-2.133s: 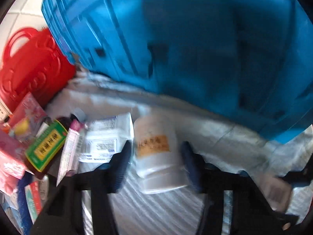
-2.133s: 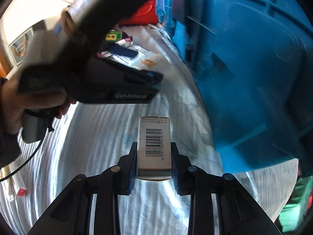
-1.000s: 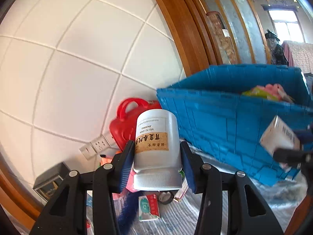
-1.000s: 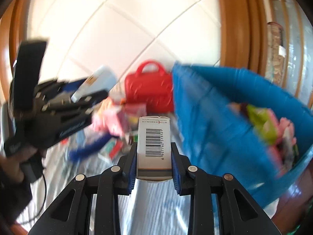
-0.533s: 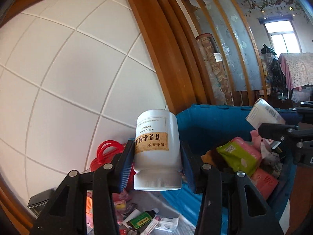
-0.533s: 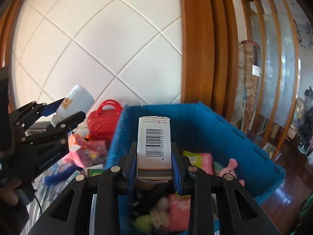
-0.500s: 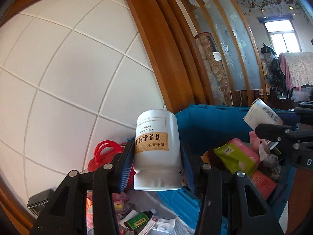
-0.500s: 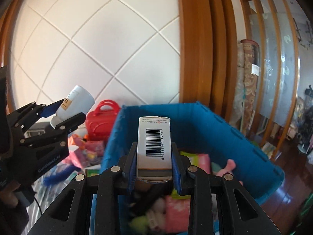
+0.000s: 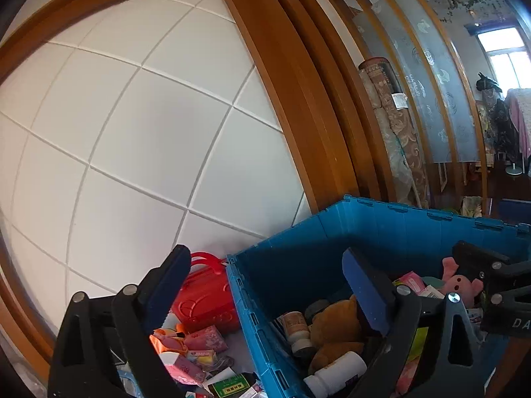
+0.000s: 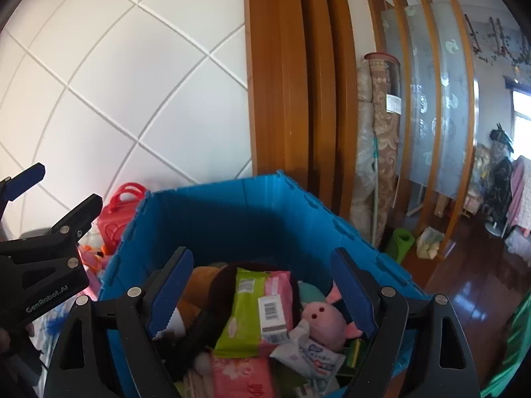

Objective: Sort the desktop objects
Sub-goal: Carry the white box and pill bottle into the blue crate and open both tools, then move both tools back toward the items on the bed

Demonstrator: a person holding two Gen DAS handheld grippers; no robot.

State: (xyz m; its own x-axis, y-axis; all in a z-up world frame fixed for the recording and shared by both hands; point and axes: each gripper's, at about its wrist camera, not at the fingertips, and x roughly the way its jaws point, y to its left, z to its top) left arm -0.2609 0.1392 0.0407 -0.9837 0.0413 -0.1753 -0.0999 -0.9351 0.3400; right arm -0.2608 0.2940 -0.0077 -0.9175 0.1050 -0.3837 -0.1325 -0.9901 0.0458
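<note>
Ahead of me rises a white wall cut by diagonal grooves (image 9: 139, 139), framed by glossy orange-brown wooden posts (image 10: 292, 76); to the right stand frosted glass panels between wooden slats (image 10: 428, 99), rolled patterned carpets (image 10: 381, 126) and a dark polished wood floor (image 10: 464, 278).

Both my tongs hang over the ribbed blue plastic crate (image 10: 239, 219). My left gripper (image 9: 268, 295) is spread wide with nothing between its blue pads, and my right gripper (image 10: 259, 288) is likewise agape and empty.

Inside the crate, the small white cardboard box with a barcode (image 10: 272, 315) lies on a green plastic packet (image 10: 242, 311), just beside a soft pink plush rabbit (image 10: 325, 325). The smooth white plastic bottle with a white cap (image 9: 335, 376) lies on its side near the crate's front wall, beside a fuzzy brown plush bear (image 9: 335, 328).

Left of the crate, on the table, sit a moulded red plastic handbag-shaped case (image 9: 205, 298) and a jumble of pink packets and small boxes (image 9: 192, 355).
</note>
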